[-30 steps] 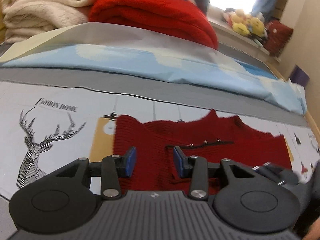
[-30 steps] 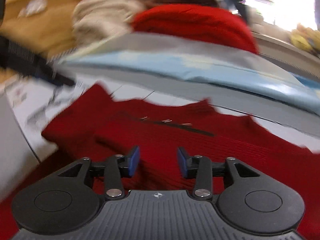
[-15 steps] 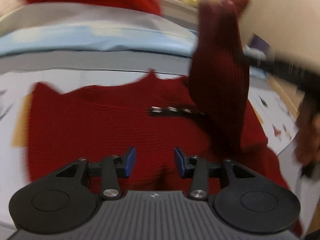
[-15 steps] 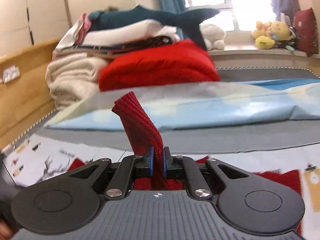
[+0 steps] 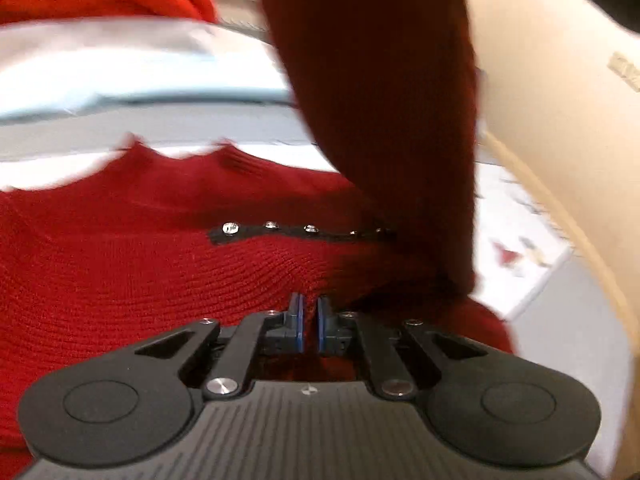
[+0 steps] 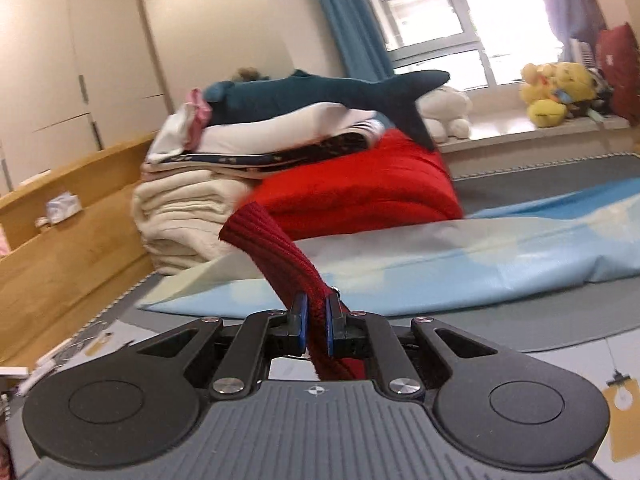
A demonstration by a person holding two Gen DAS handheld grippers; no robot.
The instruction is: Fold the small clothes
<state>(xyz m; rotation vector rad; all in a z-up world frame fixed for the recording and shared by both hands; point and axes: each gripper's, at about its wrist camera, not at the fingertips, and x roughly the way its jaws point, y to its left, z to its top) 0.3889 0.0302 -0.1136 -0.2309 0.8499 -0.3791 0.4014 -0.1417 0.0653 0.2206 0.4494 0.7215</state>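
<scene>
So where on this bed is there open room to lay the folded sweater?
Free: the grey strip between the blue sheet and printed cover. Crowded: the blanket stack by the headboard.

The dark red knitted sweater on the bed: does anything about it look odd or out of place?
Yes. The dark red knitted sweater lies flat, but its ribbed-cuff sleeve is raised off the bed, pinched in the right gripper. In the left wrist view it hangs over the body, hiding one end of the black studded strip. Nothing looks damaged.
</scene>
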